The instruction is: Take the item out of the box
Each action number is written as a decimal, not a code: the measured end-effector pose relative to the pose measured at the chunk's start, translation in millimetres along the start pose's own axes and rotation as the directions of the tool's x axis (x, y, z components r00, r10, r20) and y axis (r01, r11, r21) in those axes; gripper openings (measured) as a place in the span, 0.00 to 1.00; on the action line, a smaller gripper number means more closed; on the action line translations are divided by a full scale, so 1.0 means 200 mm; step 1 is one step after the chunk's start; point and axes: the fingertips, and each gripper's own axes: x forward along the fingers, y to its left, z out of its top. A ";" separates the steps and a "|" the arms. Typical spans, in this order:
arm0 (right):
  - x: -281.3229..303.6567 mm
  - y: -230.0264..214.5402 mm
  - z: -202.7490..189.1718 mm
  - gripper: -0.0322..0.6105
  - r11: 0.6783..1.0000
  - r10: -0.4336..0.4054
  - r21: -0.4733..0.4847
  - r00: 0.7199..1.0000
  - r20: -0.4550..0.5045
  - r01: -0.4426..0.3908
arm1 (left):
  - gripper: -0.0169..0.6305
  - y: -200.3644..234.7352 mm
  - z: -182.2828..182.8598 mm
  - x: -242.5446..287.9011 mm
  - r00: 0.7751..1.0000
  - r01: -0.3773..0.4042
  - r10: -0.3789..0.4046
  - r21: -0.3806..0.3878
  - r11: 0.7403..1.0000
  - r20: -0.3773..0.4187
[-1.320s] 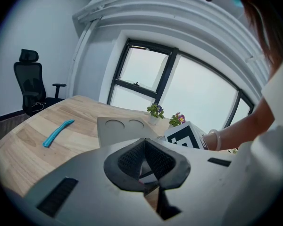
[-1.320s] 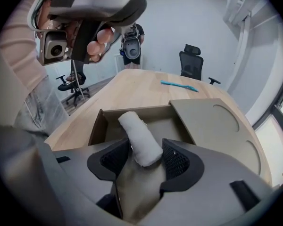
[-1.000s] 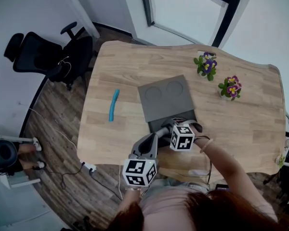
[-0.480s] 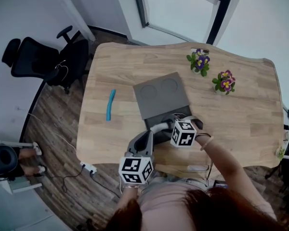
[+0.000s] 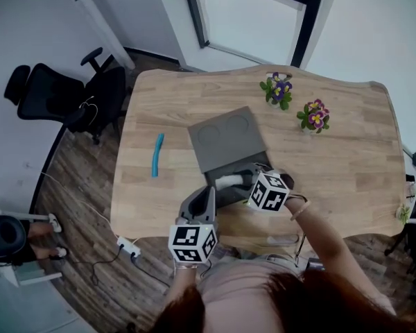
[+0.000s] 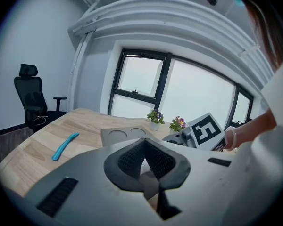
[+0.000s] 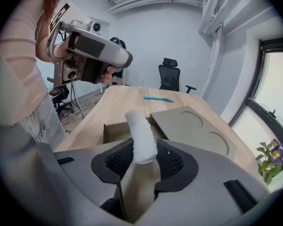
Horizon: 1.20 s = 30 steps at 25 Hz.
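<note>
An open grey box (image 5: 220,195) sits near the table's front edge, its lid (image 5: 225,139) with two round dents folded back flat. My right gripper (image 5: 241,180) reaches over the box. Its jaws are closing on a white cloth-like roll (image 7: 139,131), and both pads touch the roll, which sticks out forward above the box wall (image 7: 114,130). In the head view the roll (image 5: 229,180) shows white over the box. My left gripper (image 5: 206,194) hovers at the box's near left corner, shut, with nothing between its pads (image 6: 132,157).
A blue tool (image 5: 156,154) lies on the wooden table left of the box. Two small flower pots (image 5: 276,90) (image 5: 314,116) stand at the back right. A black office chair (image 5: 62,96) stands off the table's left end, and a power strip (image 5: 128,247) lies on the floor.
The right gripper has stayed over the box, and the white roll now shows more plainly in front of it. The left gripper has barely moved. The head camera has shifted slightly.
</note>
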 end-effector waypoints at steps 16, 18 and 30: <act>-0.32 -0.06 0.13 0.27 0.934 -0.246 0.305 0.954 0.172 0.185 | 0.03 -0.06 0.06 -0.13 0.998 0.003 -0.005 0.029 1.000 0.060; -0.35 -0.04 0.15 0.27 0.922 -0.267 0.336 0.944 0.193 0.193 | 0.03 -0.08 0.07 -0.15 0.998 0.003 -0.006 0.038 0.999 0.070; -0.56 0.04 0.25 0.27 0.850 -0.405 0.472 0.863 0.301 0.235 | 0.03 -0.19 0.12 -0.36 0.990 0.008 -0.016 0.054 0.999 0.139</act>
